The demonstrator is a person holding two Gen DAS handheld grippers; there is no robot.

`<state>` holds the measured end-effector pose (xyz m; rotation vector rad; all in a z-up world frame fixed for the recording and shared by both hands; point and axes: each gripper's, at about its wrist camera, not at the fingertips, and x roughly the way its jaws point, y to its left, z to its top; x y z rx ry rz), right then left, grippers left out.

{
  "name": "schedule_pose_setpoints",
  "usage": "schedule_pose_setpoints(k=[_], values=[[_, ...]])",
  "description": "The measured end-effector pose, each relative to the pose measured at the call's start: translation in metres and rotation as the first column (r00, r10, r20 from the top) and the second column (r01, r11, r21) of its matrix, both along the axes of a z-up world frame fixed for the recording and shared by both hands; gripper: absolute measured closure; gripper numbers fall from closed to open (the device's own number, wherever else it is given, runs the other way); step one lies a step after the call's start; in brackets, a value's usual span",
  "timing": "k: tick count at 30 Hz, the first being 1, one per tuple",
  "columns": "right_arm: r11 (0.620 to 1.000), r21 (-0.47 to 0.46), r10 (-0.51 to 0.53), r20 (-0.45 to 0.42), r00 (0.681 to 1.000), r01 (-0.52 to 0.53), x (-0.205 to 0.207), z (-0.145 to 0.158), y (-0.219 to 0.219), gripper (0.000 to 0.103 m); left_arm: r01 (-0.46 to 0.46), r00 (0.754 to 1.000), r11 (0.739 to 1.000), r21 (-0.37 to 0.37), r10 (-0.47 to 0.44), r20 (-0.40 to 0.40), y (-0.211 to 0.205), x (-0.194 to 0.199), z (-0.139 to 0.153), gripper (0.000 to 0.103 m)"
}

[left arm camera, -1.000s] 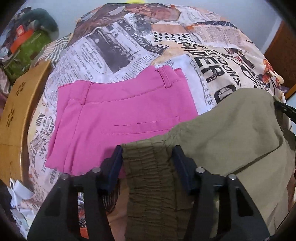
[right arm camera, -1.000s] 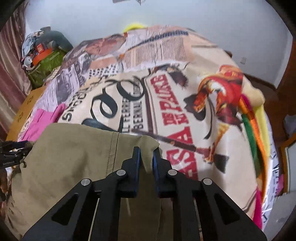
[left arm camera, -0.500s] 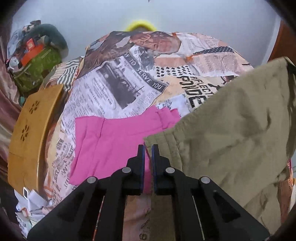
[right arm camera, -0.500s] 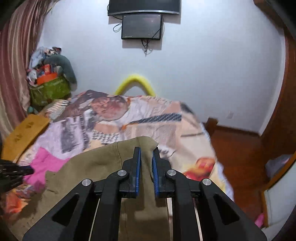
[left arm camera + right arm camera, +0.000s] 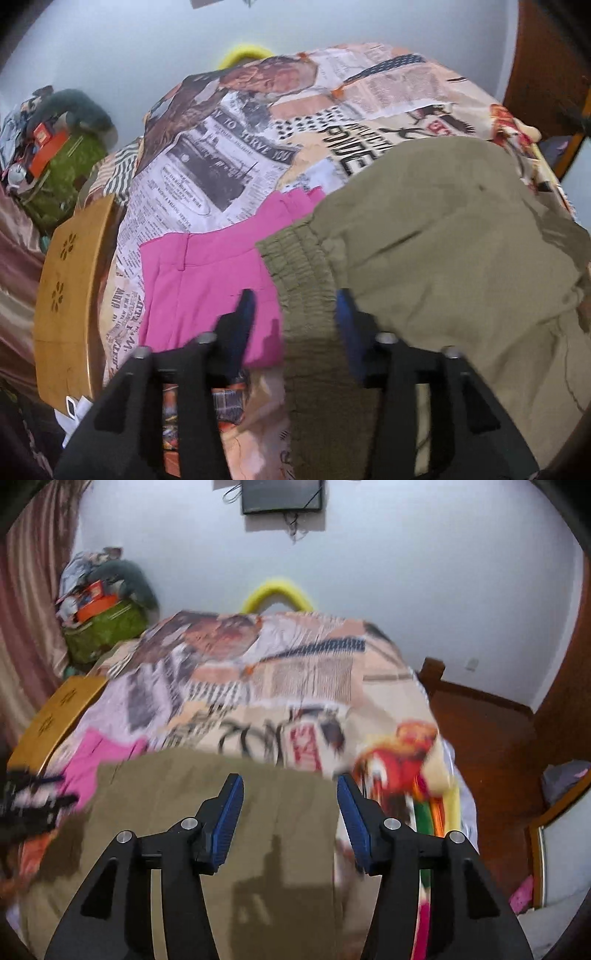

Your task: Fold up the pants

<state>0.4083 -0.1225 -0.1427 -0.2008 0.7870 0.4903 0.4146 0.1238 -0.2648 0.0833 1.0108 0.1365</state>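
Both grippers, left (image 5: 291, 314) and right (image 5: 290, 805), are opening, pinching nothing; the olive pants (image 5: 443, 258) could land rumpled over the pink pants (image 5: 207, 280) near the bed's (image 5: 236, 162) left edge.

Newsprint bedspread (image 5: 236, 162), pink garment (image 5: 207, 280), wall TV (image 5: 282, 496), yellow hoop (image 5: 277, 590).

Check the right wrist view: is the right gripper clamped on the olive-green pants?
No, the right gripper has its blue pads apart, jaws opening, and the olive-green pants lie on the bed below, unpinched.
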Motion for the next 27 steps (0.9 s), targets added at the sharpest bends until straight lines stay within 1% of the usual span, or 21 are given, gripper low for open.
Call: schedule_pose_setpoints(k=[1, 2, 3, 4, 5, 6, 8, 9, 12, 14, 15, 16, 18, 19, 20, 21, 22, 23, 27], values=[[1.0, -0.007, 0.013, -0.006, 1.0, -0.013, -0.013, -0.003, -0.007, 0.054, 0.007, 1.0, 1.0, 0.0, -0.007, 0.005, -0.003, -0.003, 0.001, 0.042], [1.0, -0.016, 0.019, -0.012, 1.0, -0.02, -0.025, -0.007, -0.014, 0.051, 0.013, 1.0, 1.0, 0.001, -0.013, 0.006, -0.006, -0.008, 0.003, 0.037], [1.0, -0.018, 0.016, -0.019, 1.0, -0.017, -0.033, -0.01, -0.02, 0.048, 0.015, 1.0, 1.0, 0.001, -0.015, 0.006, -0.008, -0.01, 0.004, 0.035], [1.0, -0.01, 0.006, -0.034, 0.999, -0.007, -0.044, -0.016, -0.029, 0.041, 0.019, 1.0, 1.0, -0.002, -0.019, 0.004, -0.01, -0.015, 0.005, 0.034], [1.0, -0.001, -0.007, -0.048, 0.999, 0.007, -0.05, -0.02, -0.037, 0.036, 0.023, 1.0, 1.0, -0.01, -0.023, 0.002, -0.013, -0.02, 0.005, 0.031], [0.999, 0.018, -0.028, -0.074, 0.997, 0.029, -0.059, -0.03, -0.048, 0.036, 0.026, 1.0, 1.0, -0.016, -0.026, -0.002, -0.015, -0.024, 0.005, 0.026], [0.997, 0.047, -0.048, -0.132, 0.99, 0.054, -0.066, -0.044, -0.062, 0.036, 0.028, 0.999, 0.999, -0.034, -0.028, -0.014, -0.018, -0.033, 0.001, 0.021], [0.995, 0.06, -0.066, -0.178, 0.982, 0.077, -0.067, -0.056, -0.07, 0.036, 0.032, 0.999, 0.999, -0.041, -0.034, -0.031, -0.021, -0.039, -0.004, 0.021], [0.986, 0.107, -0.098, -0.252, 0.963, 0.128, -0.066, -0.077, -0.082, 0.036, 0.043, 0.995, 0.999, -0.033, -0.045, -0.093, -0.028, -0.047, -0.02, 0.021], [0.977, 0.165, -0.081, -0.312, 0.947, 0.138, -0.06, -0.086, -0.085, 0.036, 0.048, 0.989, 0.998, -0.03, -0.052, -0.137, -0.033, -0.049, -0.034, 0.021], [0.975, 0.185, -0.059, -0.336, 0.94, 0.127, -0.059, -0.09, -0.083, 0.038, 0.048, 0.987, 0.999, -0.023, -0.051, -0.154, -0.035, -0.05, -0.04, 0.021], [0.973, 0.201, -0.037, -0.35, 0.936, 0.113, -0.058, -0.092, -0.081, 0.045, 0.046, 0.985, 0.999, -0.016, -0.048, -0.164, -0.037, -0.05, -0.045, 0.021], [0.981, 0.171, -0.03, -0.337, 0.941, 0.092, -0.056, -0.094, -0.071, 0.047, 0.035, 0.984, 0.999, -0.026, -0.04, -0.174, -0.036, -0.051, -0.051, 0.02], [0.986, 0.145, -0.036, -0.315, 0.948, 0.085, -0.057, -0.094, -0.067, 0.06, 0.026, 0.984, 0.999, -0.037, -0.032, -0.175, -0.035, -0.051, -0.052, 0.02], [0.988, 0.133, -0.039, -0.301, 0.953, 0.083, -0.055, -0.093, -0.065, 0.079, 0.018, 0.984, 0.999, -0.046, -0.026, -0.176, -0.033, -0.051, -0.053, 0.018], [0.987, 0.132, -0.048, -0.304, 0.952, 0.092, -0.053, -0.094, -0.065, 0.085, 0.012, 0.984, 0.999, -0.053, -0.021, -0.177, -0.031, -0.051, -0.054, 0.016], [0.983, 0.154, -0.047, -0.32, 0.946, 0.101, -0.05, -0.094, -0.068, 0.086, 0.005, 0.984, 0.998, -0.064, -0.016, -0.178, -0.029, -0.051, -0.055, 0.016], [0.979, 0.173, -0.047, -0.314, 0.948, 0.106, -0.048, -0.094, -0.069, 0.088, 0.004, 0.985, 0.998, -0.067, -0.015, -0.174, -0.028, -0.052, -0.055, 0.015], [0.986, 0.135, -0.061, -0.228, 0.972, 0.093, -0.047, -0.088, -0.062, 0.091, -0.002, 0.989, 0.998, -0.058, -0.007, -0.15, -0.025, -0.056, -0.058, 0.009]])
